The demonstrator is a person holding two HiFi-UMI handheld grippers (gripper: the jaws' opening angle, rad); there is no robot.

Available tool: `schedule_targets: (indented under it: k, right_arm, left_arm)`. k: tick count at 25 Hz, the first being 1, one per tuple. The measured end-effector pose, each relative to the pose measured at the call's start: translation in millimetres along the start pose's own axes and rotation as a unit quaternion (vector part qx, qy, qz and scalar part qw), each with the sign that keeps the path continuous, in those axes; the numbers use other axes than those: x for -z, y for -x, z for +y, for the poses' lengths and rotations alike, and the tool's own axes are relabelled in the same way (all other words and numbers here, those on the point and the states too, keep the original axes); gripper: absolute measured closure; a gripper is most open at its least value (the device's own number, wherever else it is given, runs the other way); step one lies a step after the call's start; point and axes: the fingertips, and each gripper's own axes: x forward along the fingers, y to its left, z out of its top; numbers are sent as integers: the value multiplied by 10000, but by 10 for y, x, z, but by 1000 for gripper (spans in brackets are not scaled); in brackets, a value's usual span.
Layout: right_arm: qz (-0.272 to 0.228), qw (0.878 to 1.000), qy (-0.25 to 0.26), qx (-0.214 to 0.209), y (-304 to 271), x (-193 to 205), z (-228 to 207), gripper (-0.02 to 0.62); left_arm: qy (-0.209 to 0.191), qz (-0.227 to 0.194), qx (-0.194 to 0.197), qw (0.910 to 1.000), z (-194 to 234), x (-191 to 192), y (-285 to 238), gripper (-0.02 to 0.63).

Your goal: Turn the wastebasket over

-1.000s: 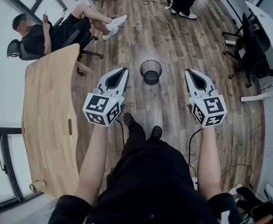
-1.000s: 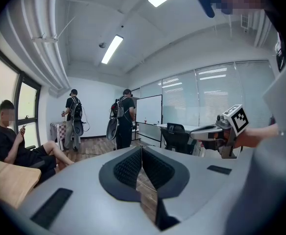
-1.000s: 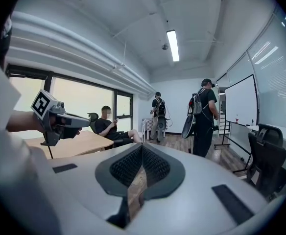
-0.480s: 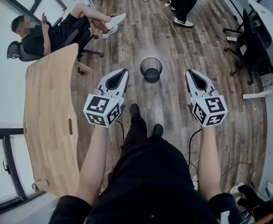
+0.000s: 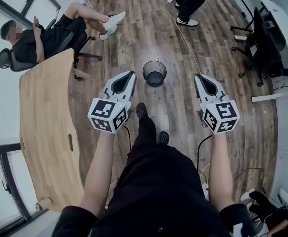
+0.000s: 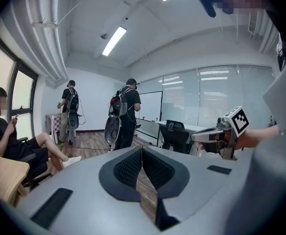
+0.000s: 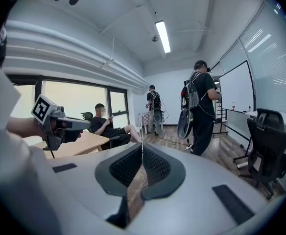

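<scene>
Legible text, brands, numbers: none. Sole markings: black-and-white square code patterns on the cube faces of left gripper (image 5: 130, 74) and right gripper (image 5: 198, 76), mid-frame, head view

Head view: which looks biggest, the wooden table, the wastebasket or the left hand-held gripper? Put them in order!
1. wooden table, biggest by far.
2. left hand-held gripper. It looks big only because it is close to the camera.
3. wastebasket, smallest, farther away on the floor.
</scene>
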Motion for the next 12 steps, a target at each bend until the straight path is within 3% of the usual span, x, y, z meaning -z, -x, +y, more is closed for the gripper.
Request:
schedule_targets:
  k: [12]
  right_arm:
    - [294,9995,74,110,-1181,-346,-181,561]
  left_arm:
    - [220,104,234,9994,1035,-158,-811,588]
